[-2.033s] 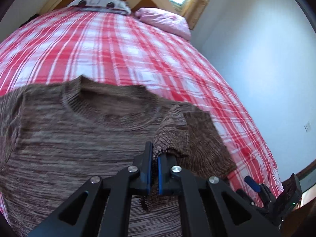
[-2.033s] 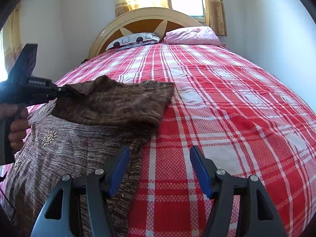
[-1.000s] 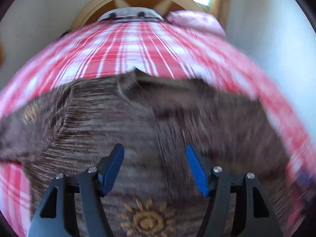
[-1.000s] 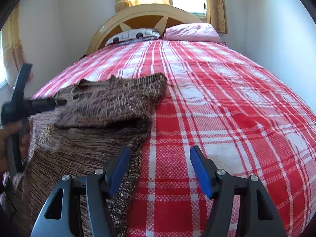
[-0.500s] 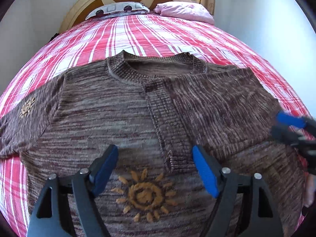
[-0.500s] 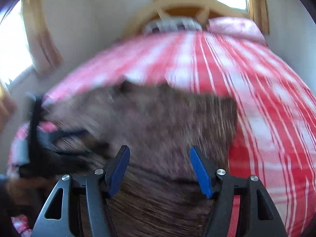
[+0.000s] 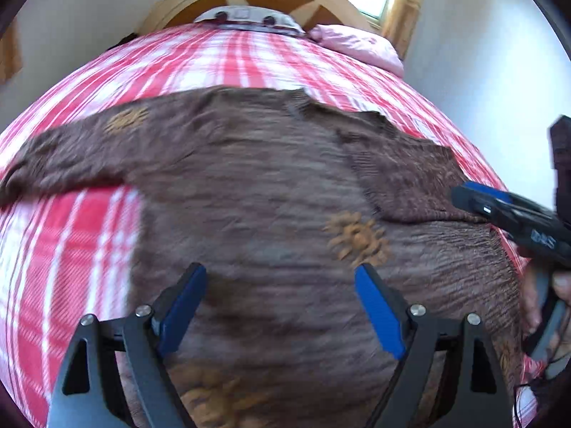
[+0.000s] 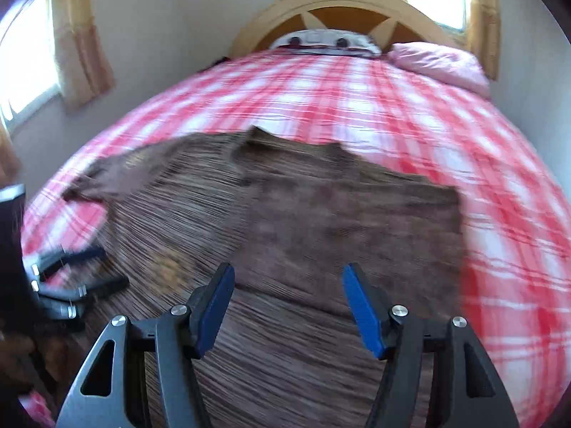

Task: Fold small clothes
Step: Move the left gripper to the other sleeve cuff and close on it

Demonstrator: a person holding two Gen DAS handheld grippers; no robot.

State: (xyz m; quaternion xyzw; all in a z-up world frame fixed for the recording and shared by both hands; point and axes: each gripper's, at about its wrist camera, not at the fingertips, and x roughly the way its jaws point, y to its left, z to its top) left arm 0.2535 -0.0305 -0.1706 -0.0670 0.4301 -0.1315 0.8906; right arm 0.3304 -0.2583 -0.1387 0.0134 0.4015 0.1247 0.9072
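A small brown knit sweater [image 7: 271, 192] with orange sun motifs lies face up on the bed. Its right sleeve [image 7: 410, 178] is folded in over the chest; its left sleeve [image 7: 71, 157] lies spread out to the left. My left gripper [image 7: 280, 306] is open and empty above the sweater's lower body. My right gripper [image 8: 287, 306] is open and empty above the sweater [image 8: 321, 221], near the folded sleeve. The right gripper also shows at the right edge of the left wrist view [image 7: 506, 214]. The left gripper shows at the left edge of the right wrist view [image 8: 67, 285].
The bed has a red and white plaid cover [image 8: 357, 100]. A pink pillow [image 8: 439, 64] and a patterned pillow [image 8: 321, 42] lie by the wooden headboard [image 8: 342, 7]. Walls run along both sides, with curtained windows.
My left gripper let go of the right sleeve, which now lies folded over the chest, and swung left. My right gripper moved left over the sweater. Both are open.
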